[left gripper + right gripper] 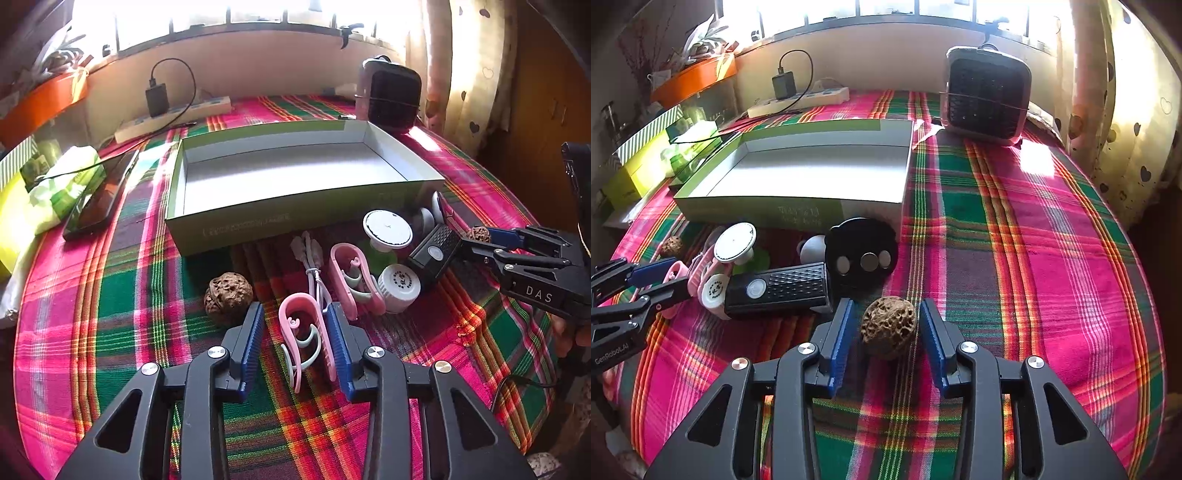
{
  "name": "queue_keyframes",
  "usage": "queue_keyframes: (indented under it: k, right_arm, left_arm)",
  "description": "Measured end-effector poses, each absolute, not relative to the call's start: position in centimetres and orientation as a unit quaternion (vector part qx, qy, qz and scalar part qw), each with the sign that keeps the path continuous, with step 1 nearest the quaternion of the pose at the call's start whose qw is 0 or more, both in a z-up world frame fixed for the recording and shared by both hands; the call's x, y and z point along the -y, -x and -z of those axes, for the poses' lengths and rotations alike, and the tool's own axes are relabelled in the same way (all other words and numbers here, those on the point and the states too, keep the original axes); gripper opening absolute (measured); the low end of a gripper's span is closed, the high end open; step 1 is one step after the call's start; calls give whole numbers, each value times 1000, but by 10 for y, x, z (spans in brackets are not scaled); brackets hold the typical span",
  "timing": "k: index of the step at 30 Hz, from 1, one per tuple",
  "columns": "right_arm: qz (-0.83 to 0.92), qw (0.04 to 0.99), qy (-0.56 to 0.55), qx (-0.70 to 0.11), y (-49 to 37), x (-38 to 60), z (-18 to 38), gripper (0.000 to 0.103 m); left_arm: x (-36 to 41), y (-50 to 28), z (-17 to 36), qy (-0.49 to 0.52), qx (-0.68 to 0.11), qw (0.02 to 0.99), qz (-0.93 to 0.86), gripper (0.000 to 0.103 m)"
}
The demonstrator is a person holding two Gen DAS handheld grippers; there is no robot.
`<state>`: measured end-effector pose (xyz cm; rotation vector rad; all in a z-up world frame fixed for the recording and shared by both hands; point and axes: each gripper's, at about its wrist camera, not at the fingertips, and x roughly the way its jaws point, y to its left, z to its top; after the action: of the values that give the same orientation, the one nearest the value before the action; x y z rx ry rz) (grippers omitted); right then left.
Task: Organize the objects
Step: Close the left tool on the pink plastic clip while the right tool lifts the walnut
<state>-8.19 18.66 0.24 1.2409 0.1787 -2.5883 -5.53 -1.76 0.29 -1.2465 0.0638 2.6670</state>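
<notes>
Progress in organizing: the shallow green box (295,173) stands empty on the plaid cloth (110,314), so nothing has yet been put away. Left gripper (295,332) has its jaws part-way apart around a pink clip (306,332); the right-hand pad looks to touch the clip, the other stands clear of it. Right gripper (886,328) has its jaws apart around a walnut (888,326), with a gap visible on each side. Still loose before the box: a second walnut (228,293), a second pink clip (352,277), a white cable (312,258), a white-capped bottle (387,230), a white cap (400,288), a black sensor light (783,291) and a black disc (862,254). Behind, under a bright window, stand a power strip (801,99) and a small heater (986,96); curtains hang at right
</notes>
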Motion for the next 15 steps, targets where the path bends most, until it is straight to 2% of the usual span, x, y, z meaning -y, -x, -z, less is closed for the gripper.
queue_keyframes:
  k: [9,13,15]
  right_arm:
    - [893,131,-426,-61,80,-186,-3,39]
    - [894,128,-425,-59,79,-187,-3,31]
    - [894,127,-425,-59,79,-187,-3,31]
  left_arm:
    - [19,55,-3,420,-19,99,-902,21]
    - [19,54,-3,420,-17,100,-902,21]
    - [19,52,-3,420,-16,99,-902,21]
